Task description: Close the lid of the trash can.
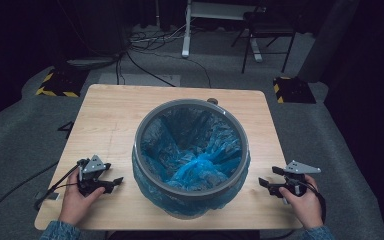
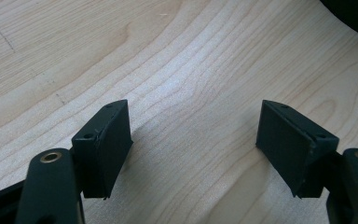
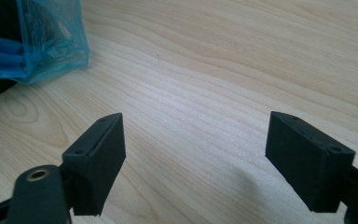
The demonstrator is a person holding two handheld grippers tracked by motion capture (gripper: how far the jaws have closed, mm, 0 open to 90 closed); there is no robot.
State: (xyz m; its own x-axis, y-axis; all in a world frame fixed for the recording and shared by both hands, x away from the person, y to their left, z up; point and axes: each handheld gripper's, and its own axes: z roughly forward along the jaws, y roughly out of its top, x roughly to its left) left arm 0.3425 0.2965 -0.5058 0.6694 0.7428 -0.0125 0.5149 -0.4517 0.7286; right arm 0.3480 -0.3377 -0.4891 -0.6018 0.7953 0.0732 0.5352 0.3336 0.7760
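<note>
We hold the left claw [image 1: 114, 181] lower left and the right claw [image 1: 265, 183] lower right, both spread wide, empty, over the counter [image 1: 110, 115]. Frame centre: bin [image 1: 190, 197] with blue liner [image 1: 192, 172] folded over its rim. Risk: a lopsided pull tips the bin or tears the thin film.
</note>
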